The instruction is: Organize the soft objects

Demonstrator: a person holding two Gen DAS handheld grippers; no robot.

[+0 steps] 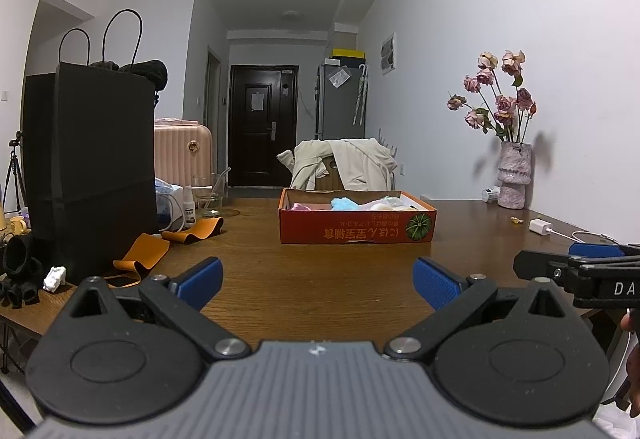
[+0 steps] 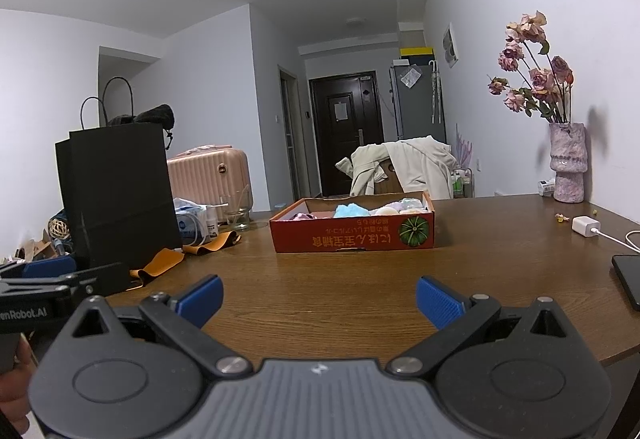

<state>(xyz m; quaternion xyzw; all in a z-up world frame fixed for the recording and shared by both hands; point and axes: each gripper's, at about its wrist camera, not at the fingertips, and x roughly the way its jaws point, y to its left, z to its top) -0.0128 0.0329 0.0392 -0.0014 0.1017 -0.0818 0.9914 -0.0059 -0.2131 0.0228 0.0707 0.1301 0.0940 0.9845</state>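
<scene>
desk: brown wood, carries everything below; both tools held low over its near edge
black bag: tall paper bag with loop handles, upright at left side of desk, dark fabric poking out the top
red box: shallow cardboard tray, mid-desk, straight ahead of both tools, well apart from them; printed text and pumpkin picture on front wall
soft objects: pink, light blue and cream/white pieces lying inside red box, only tops visible over rim
vase: pinkish, textured, far right against wall, holds dried pink roses
orange strap: folded strip lying flat on desk at foot of black bag
left tool: spread wide, blue pads apart, nothing between them, hovers over bare desk
right tool: likewise spread wide, empty, over bare desk; seen side-on at right edge of left wrist view
phone: dark, flat on desk at right edge
glass jar: clear, behind orange strap
charger: white plug with cable, right side of desk
spray bottle: small, white, just beside glass jar
</scene>
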